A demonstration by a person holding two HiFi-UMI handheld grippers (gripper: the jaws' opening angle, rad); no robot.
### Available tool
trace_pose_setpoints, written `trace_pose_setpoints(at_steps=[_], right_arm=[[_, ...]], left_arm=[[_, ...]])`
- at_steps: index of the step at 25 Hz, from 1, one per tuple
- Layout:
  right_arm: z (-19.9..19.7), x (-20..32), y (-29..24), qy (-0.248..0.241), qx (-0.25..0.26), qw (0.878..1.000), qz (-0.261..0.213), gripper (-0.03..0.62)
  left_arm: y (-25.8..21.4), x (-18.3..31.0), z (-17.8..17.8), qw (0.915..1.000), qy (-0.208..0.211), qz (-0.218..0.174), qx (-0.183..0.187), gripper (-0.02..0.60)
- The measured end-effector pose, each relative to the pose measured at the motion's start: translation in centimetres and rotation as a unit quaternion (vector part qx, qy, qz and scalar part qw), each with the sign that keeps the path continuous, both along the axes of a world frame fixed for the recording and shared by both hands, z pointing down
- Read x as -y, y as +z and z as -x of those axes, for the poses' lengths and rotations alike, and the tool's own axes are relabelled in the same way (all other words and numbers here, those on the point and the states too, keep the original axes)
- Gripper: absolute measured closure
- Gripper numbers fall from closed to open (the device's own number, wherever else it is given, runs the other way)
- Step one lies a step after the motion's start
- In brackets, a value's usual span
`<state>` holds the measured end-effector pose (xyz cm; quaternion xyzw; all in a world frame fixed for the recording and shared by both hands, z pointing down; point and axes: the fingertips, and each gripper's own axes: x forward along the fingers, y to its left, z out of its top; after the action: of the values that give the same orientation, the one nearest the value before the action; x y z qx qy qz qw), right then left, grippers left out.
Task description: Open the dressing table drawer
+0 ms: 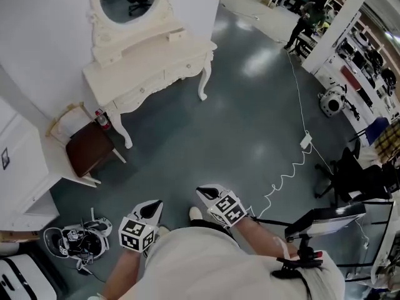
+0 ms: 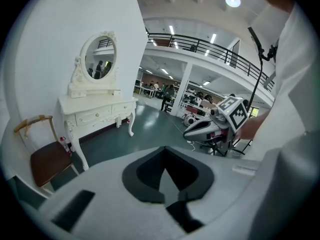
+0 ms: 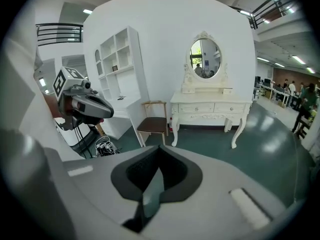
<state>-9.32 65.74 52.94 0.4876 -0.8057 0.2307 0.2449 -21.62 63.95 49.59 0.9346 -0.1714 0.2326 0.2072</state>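
White dressing table (image 1: 147, 64) in head view stands far up by the wall, mirror top cut off, drawer (image 1: 142, 90) closed and tiny, left gripper (image 1: 153, 209) and right gripper (image 1: 208, 193) low down, well apart from it, partly hidden by the person's shirt | left gripper view: jaws together, nothing held, drawer far off to the left | right gripper view: jaws together, nothing held, drawer far ahead

Bright ceiling lights (image 2: 232, 0) — glare on floor (image 1: 262, 61), fisheye edges.

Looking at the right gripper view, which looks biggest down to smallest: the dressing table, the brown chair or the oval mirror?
Largest: dressing table.
Then brown chair and oval mirror: they look about alike, too close to rank.
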Motion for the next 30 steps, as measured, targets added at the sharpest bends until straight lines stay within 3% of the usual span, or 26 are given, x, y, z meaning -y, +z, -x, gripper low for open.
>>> trace_pose_setpoints(at_steps=[6,7,12,15,21,30], right_arm=[[-8.3,3.6,1.2,-0.012,-0.007,1.000,-0.009,0.592],[-9.3,4.2,1.6,-0.012,-0.003,1.000,-0.006,0.569],[-12.3,7.3,3.3,-0.014,0.013,1.000,0.008,0.550],[-13.2,10.3,4.3,-0.010,0.023,1.000,0.014,0.588],[-14.4,20.2,4.8,0.008,0.024,0.999,0.023,0.594],[-14.6,38.0,1.3,0.041,0.015,0.999,-0.002,0.594]], left_arm=[[-0.6,3.6,-7.9,0.9996,-0.017,-0.020,0.003,0.578],[-0.6,4.2,-8.8,0.9995,-0.023,-0.021,0.006,0.578],[0.7,7.3,-10.4,0.9983,-0.050,-0.012,0.029,0.578],[1.9,10.4,-10.5,0.9976,-0.058,-0.003,0.038,0.578],[3.0,21.6,-11.5,0.9978,-0.062,0.002,0.023,0.563],[1.7,41.7,-13.3,0.9992,-0.019,-0.027,0.021,0.531]])
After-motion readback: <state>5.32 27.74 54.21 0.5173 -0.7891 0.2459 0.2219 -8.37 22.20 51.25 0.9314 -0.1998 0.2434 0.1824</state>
